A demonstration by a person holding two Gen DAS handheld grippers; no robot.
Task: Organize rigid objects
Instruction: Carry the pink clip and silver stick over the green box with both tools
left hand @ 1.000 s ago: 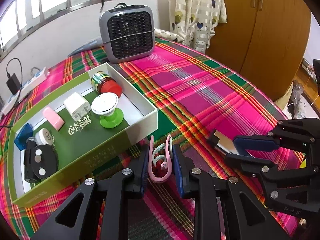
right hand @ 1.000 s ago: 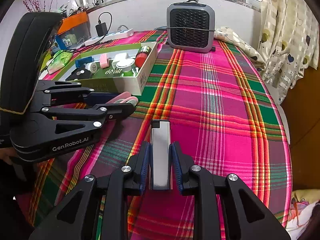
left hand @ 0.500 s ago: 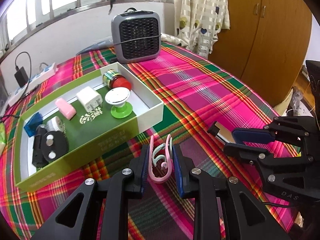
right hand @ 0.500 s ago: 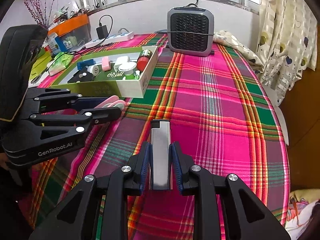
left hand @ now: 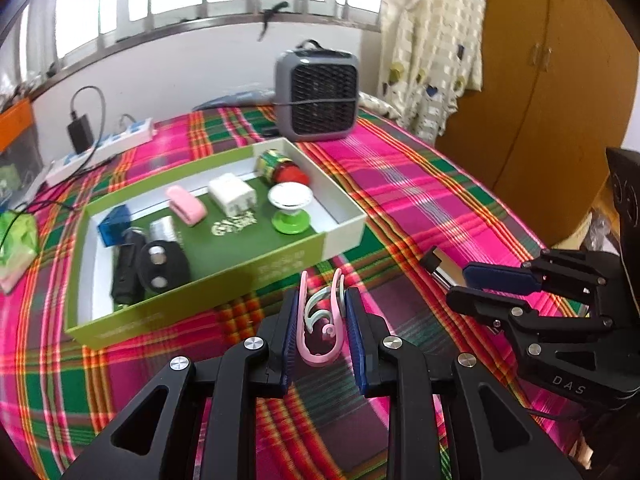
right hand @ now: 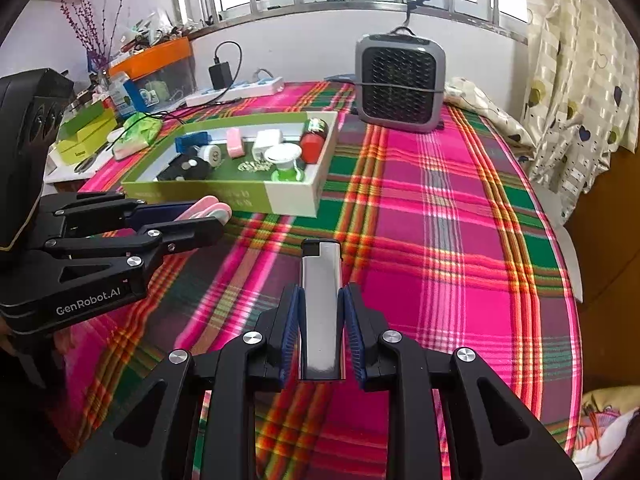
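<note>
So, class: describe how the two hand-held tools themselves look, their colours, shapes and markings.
Both are matte black, angular frames with triangular cut-outs, silver screw heads and blue pads. The left tool reads "GenRobot.AI" in white; the right tool shows "DAS".

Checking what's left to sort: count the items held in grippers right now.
2: a pink clip in the left gripper, and a silver lighter in the right gripper, both above the plaid tablecloth.

The box (left hand: 280, 258) sits on the table (left hand: 420, 200) ahead of my left jaws, with the heater (left hand: 320, 98) behind it. In the box, the jar (left hand: 280, 166) lies at the far right corner.
</note>
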